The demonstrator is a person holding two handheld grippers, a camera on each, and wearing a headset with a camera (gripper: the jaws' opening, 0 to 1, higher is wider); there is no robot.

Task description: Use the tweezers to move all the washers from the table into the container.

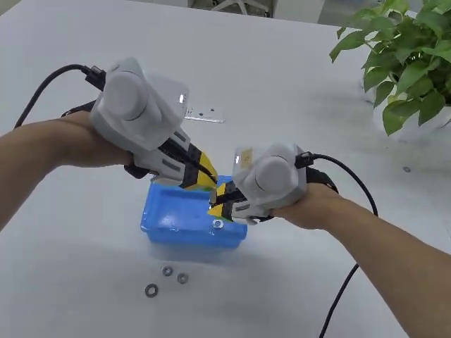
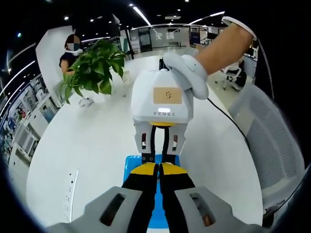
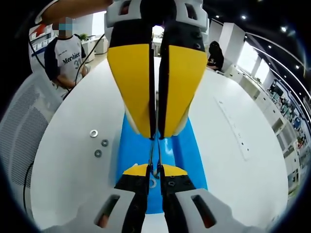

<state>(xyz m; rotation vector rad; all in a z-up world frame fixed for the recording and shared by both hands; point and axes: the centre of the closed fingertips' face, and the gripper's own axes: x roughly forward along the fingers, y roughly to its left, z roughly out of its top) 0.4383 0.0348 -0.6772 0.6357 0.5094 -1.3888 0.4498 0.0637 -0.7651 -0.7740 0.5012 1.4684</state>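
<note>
Pinching the tweezers [image 3: 154, 153], left gripper [image 3: 155, 136] and right gripper [image 3: 154, 169] stand nearly shut over container [image 3: 183, 145].

Head view looks down from above jaws; gripper views face each other closely, sharing blue container [image 1: 176, 217] beneath jaws.

Open-plan office. A large white table [image 1: 282, 70] is shown, with a potted plant [image 2: 92, 68] at its far right. Strip lights [image 2: 141, 14] are set in a dark ceiling. Glass-walled rooms [image 2: 170, 36] are seen far off. A mesh office chair [image 2: 272, 141] is placed beside the near edge.
</note>
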